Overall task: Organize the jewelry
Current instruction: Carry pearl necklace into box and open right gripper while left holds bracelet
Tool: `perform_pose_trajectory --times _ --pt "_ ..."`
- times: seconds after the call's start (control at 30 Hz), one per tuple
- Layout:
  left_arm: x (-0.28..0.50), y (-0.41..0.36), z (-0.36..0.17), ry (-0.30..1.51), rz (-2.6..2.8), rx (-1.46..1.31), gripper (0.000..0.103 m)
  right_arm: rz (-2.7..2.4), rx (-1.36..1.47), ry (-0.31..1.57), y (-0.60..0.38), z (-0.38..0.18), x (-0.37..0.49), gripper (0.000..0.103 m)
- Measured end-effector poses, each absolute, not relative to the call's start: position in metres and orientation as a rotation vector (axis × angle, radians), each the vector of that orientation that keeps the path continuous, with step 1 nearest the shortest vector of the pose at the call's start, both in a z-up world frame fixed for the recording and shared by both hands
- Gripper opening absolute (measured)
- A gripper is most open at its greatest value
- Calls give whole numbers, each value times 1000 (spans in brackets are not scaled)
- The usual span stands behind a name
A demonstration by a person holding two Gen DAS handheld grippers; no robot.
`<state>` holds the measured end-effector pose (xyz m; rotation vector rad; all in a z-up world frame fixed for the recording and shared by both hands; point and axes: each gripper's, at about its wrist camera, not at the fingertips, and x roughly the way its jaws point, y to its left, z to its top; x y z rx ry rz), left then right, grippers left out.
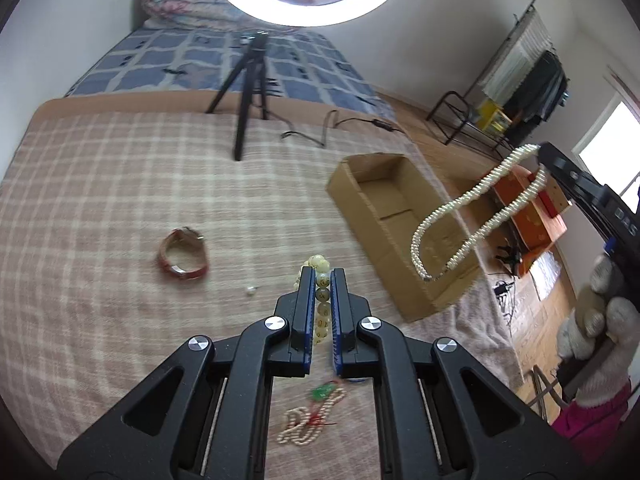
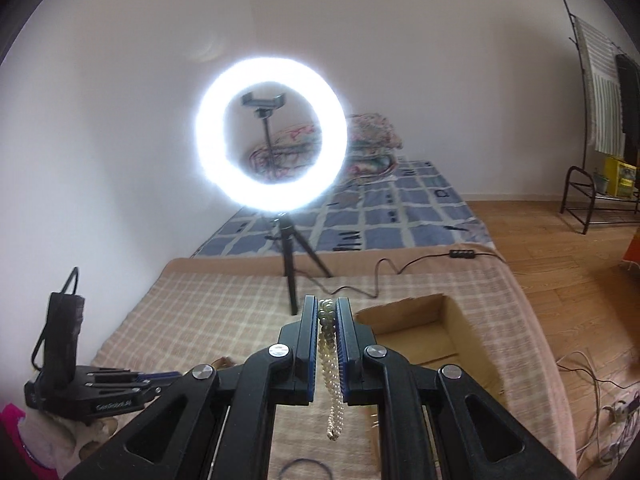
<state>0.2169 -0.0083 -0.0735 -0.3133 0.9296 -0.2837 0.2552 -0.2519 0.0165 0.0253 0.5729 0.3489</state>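
The left tool (image 1: 322, 280) is clamped on a bracelet of large pale beads (image 1: 322, 292), its fingers pressed together on the strand low over the checked blanket (image 1: 100, 184) that covers the bed. The right tool (image 2: 325, 312) is clamped on a pearl necklace (image 1: 472, 220), which hangs in a long doubled loop in the air above the open cardboard box (image 1: 384, 208) near the blanket's right edge. The step in hand looks like dropping the necklace into that box. To do it well, the right tool should come down until the bottom of the loop sits inside the box walls before the fingers part, since a swinging loop could catch the rim or spill over the blanket's edge to the floor. Letting the swing settle first would help. The left tool should hold its grip and lift the bracelet straight up, so that the beads do not drag. A red band (image 1: 184, 256), a small loose bead (image 1: 251, 290) and a finer beaded strand with a green charm (image 1: 312, 416) lie on the blanket toward its near edge, not yet gathered.
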Motion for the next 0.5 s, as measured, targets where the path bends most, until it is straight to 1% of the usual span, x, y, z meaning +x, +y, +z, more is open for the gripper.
perform_pose_trajectory --times 0.27,0.5 --pt "231 -74 -64 933 -396 -267 5 283 -19 565 -278 18 280 6" --pt "249 -122 -66 932 -455 -258 5 255 -45 569 -290 14 311 6"
